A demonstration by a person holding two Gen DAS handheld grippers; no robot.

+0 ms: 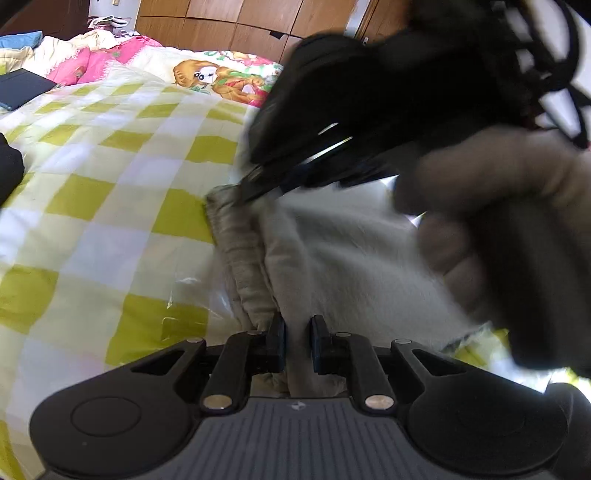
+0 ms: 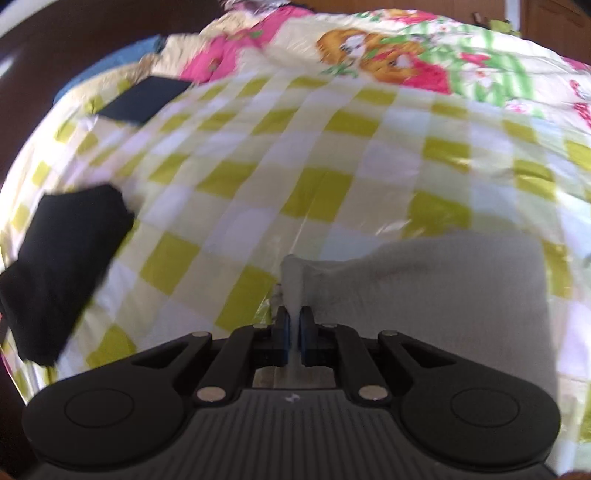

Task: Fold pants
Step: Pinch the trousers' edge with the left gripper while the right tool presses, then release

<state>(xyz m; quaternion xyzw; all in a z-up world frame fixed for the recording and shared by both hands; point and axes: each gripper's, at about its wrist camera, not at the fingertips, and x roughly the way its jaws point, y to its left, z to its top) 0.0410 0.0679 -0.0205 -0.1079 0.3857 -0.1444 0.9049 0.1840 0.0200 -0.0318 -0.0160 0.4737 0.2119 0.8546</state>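
Light grey pants (image 1: 332, 251) lie bunched on the yellow-checked bedspread (image 1: 110, 184). My left gripper (image 1: 297, 343) is shut on a fold of the pants next to the ribbed waistband (image 1: 240, 258). The right gripper (image 1: 255, 192) shows blurred in the left wrist view, its tips pinching the far corner of the waistband, with a gloved hand (image 1: 498, 206) behind it. In the right wrist view my right gripper (image 2: 294, 332) is shut on a raised ridge of the pants (image 2: 443, 288), which spread out to the right over the bedspread (image 2: 258, 166).
A folded black garment (image 2: 62, 266) lies at the left, also at the left edge of the left wrist view (image 1: 9, 170). A dark flat case (image 1: 22, 88) (image 2: 144, 98) lies further back. A cartoon-print quilt (image 2: 406, 59) and wooden cabinets (image 1: 229, 29) are behind.
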